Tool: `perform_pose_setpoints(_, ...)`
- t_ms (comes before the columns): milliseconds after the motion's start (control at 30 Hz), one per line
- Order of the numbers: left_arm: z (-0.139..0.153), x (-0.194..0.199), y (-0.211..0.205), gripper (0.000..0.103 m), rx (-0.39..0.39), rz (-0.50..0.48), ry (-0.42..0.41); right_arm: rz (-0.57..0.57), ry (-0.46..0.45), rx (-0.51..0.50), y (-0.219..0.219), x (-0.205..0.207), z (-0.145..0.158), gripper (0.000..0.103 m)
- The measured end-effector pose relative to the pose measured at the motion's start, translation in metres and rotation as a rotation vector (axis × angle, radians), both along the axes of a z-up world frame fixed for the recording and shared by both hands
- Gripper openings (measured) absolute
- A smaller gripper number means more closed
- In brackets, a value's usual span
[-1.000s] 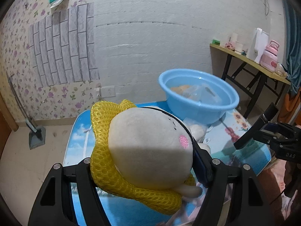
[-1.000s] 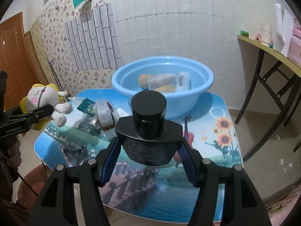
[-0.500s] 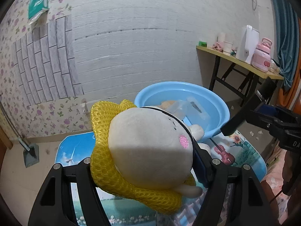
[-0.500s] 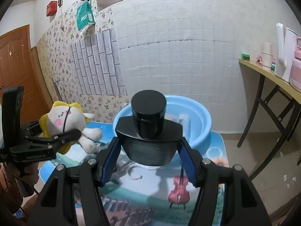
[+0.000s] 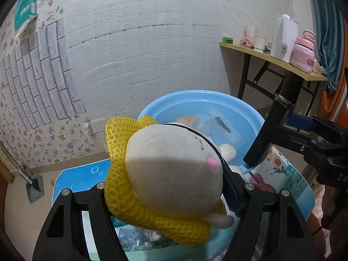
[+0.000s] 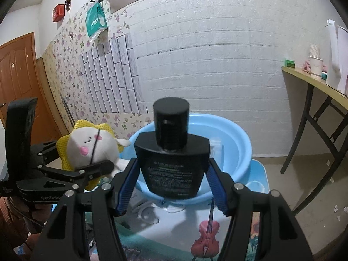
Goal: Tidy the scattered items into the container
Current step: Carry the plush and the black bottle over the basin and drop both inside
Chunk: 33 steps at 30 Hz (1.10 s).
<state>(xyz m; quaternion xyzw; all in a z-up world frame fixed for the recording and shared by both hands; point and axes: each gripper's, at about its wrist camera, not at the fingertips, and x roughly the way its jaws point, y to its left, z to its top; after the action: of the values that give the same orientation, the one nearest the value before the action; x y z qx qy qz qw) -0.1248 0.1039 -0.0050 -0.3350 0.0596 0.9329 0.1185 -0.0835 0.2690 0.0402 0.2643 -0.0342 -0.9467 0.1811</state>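
Note:
My left gripper [image 5: 167, 193] is shut on a white plush toy with a yellow mesh collar [image 5: 171, 174] and holds it in the air at the near left rim of the blue basin [image 5: 152, 111]. The toy also shows in the right wrist view [image 6: 89, 145]. My right gripper [image 6: 171, 187] is shut on a black bottle with a round cap [image 6: 171, 158], upright, in front of the basin [image 6: 241, 150]. The bottle shows at the right of the left wrist view [image 5: 274, 121]. Several clear and tan items lie in the basin.
The basin stands on a low table with a picture cover [image 6: 208, 237]. A white cord [image 6: 145, 213] lies on it near the basin. A wooden side table [image 5: 271, 61] with a kettle and a pink flask stands at the right wall.
Both grippers have risen and moved toward the basin with their loads. The plush toy and the black bottle are now at the basin's near rim.

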Motion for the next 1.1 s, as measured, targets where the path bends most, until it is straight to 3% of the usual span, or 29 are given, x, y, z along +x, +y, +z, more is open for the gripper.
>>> perform_pose_setpoints(233,-0.007,-0.023,0.019,0.074,-0.041,-0.032,-0.008,0.001,0.002,-0.023,0.003,-0.013,-0.001,0.061)
perform_pose_setpoints(367,-0.013,-0.030,0.025,0.081,-0.075,-0.023,-0.012,0.003,0.002,-0.029,0.003,-0.018,-0.003,0.061)
perform_pose_setpoints(1100,-0.012,-0.015,0.021,0.084,-0.070,-0.027,-0.001,-0.003,-0.004,-0.016,-0.004,-0.016,-0.005,0.063)
